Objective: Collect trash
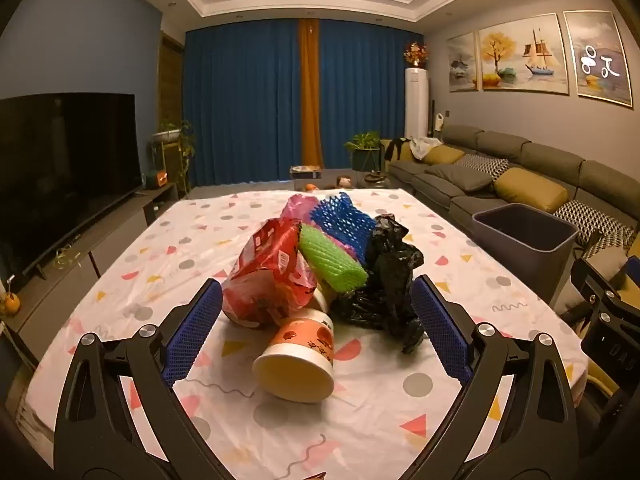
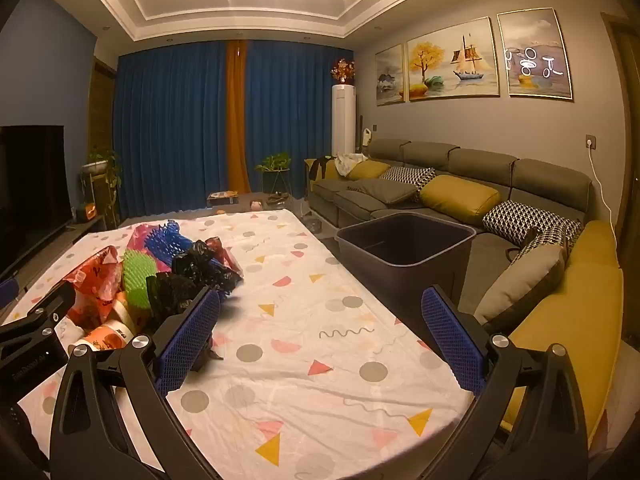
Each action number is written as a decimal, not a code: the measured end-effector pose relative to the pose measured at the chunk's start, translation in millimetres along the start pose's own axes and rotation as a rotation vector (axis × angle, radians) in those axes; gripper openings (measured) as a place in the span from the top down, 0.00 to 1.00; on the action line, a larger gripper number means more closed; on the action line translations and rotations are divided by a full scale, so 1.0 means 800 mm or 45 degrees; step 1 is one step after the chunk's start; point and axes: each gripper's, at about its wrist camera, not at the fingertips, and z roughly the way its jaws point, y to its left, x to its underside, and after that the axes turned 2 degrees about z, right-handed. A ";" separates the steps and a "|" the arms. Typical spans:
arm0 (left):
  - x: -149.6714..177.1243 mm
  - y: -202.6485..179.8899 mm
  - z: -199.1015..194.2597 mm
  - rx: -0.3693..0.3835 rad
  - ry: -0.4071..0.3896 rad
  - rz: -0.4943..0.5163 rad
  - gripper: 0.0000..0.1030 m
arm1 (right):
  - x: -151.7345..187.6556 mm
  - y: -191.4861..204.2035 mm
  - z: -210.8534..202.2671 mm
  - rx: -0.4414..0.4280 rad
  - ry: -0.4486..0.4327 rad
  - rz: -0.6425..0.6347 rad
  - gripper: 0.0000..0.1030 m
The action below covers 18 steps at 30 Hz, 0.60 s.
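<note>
A pile of trash lies on the table's patterned cloth (image 1: 132,280): a red plastic bag (image 1: 268,272), a green foam net (image 1: 332,264), a blue foam net (image 1: 344,220), a black plastic bag (image 1: 388,280) and a paper cup (image 1: 298,360) on its side. My left gripper (image 1: 316,320) is open, its fingers on either side of the near end of the pile, holding nothing. My right gripper (image 2: 320,332) is open and empty over bare cloth, right of the pile (image 2: 160,276). A dark bin (image 2: 404,252) stands beside the table's right edge.
A grey sofa (image 2: 440,184) with yellow and patterned cushions runs along the right wall behind the bin (image 1: 524,236). A TV (image 1: 60,172) on a low cabinet stands to the left. Blue curtains and plants are at the far end.
</note>
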 end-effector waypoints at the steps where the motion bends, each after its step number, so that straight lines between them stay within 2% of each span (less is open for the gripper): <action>1: 0.000 0.000 0.000 0.000 -0.002 0.000 0.09 | 0.000 0.000 0.000 -0.001 -0.001 0.000 0.05; 18: 0.001 -0.004 0.007 0.006 0.010 -0.003 0.09 | 0.001 -0.003 0.000 -0.001 -0.004 0.007 0.05</action>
